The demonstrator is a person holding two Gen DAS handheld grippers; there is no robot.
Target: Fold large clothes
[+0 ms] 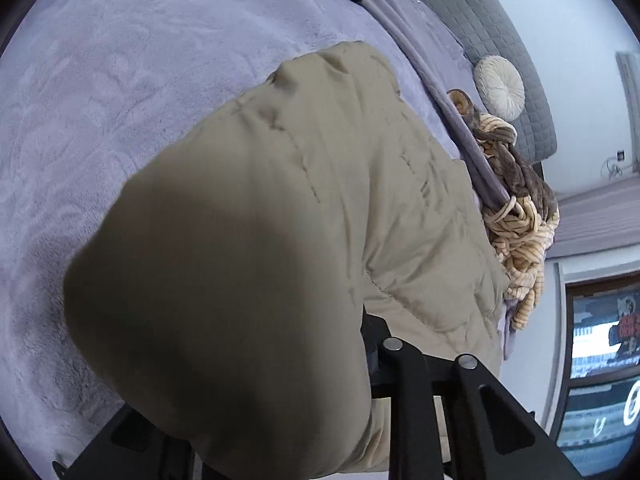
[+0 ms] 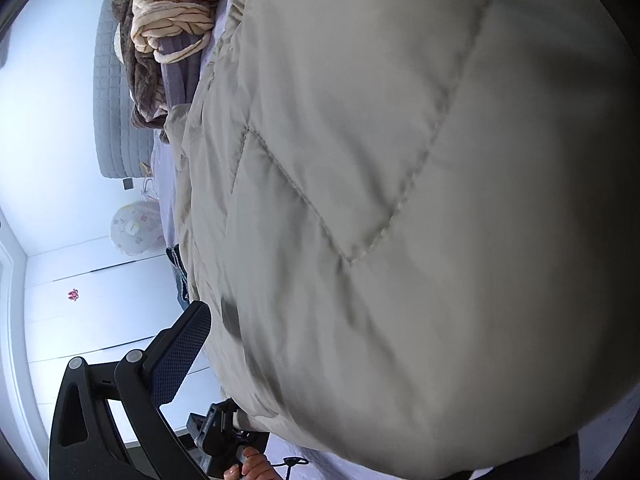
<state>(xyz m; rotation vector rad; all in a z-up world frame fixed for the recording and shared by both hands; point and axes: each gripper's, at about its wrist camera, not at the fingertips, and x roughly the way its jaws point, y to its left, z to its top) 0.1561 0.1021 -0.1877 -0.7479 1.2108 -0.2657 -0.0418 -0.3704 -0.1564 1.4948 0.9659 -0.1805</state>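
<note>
Jacket [image 1: 280, 200], khaki and quilted, is seen from the left wrist bunched on the bed [image 1: 100, 100], pinched by the left tool [image 1: 360, 360]. From the right wrist, padding buries the right tool [image 2: 248, 344]; its grip cannot be told. Folding is judged underway; lifting together comes next.

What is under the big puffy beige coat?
The puffy beige coat lies on a fuzzy lavender blanket, which shows all around it. Whatever sits directly beneath the coat is covered.
</note>
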